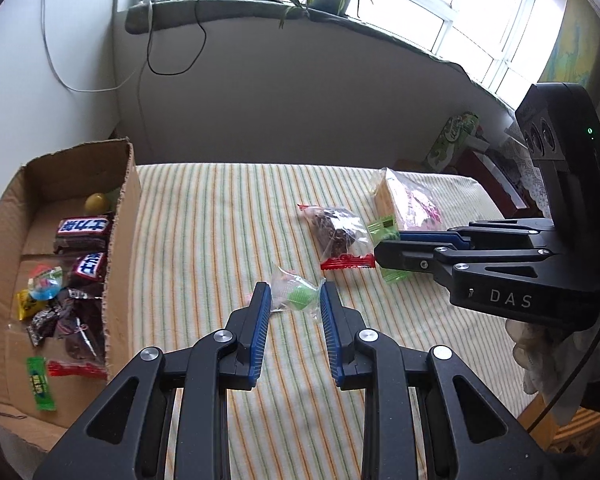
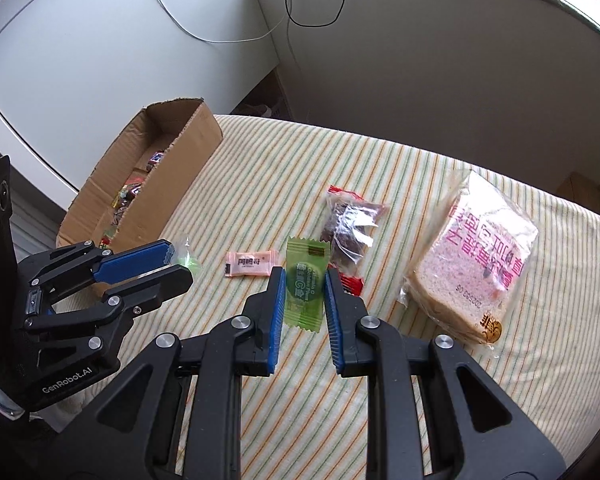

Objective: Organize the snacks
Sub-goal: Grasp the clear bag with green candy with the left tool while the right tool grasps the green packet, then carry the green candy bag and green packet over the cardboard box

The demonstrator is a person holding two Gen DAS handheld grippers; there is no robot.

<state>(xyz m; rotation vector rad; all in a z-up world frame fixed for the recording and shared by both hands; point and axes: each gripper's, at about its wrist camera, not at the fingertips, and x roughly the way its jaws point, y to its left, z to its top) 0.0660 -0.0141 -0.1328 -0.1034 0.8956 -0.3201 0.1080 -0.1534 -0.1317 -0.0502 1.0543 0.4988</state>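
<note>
Left wrist view: left gripper (image 1: 294, 300) clamped on a small clear-wrapped green candy (image 1: 296, 298), pads pressing its sides, candy at the fingertips above the striped cloth (image 1: 220, 216). Cardboard box (image 1: 118, 240) sits left of this gripper, just beside it, open top, already holding chocolate bars and mixed sweets; the near wall stands between candy and pile, so the carry likely goes left and over that wall. Right gripper (image 1: 380, 256) comes in from the right, closed on a green sachet (image 1: 384, 232), far right of the box. Right wrist view: right gripper (image 2: 304, 288) clamped on the green sachet (image 2: 305, 284), its long axis running along the fingers, near to far, the tail hanging free below the pads. Box (image 2: 168, 184) lies far left from here, with the left gripper (image 2: 176, 264) and its candy in between. Left hand is nearer the box; judgement: it drops first, right follows. Pink candy (image 2: 250, 264), dark snack pack (image 2: 350, 228) and bagged bread (image 2: 476, 264) lie on the cloth, unsorted.
</note>
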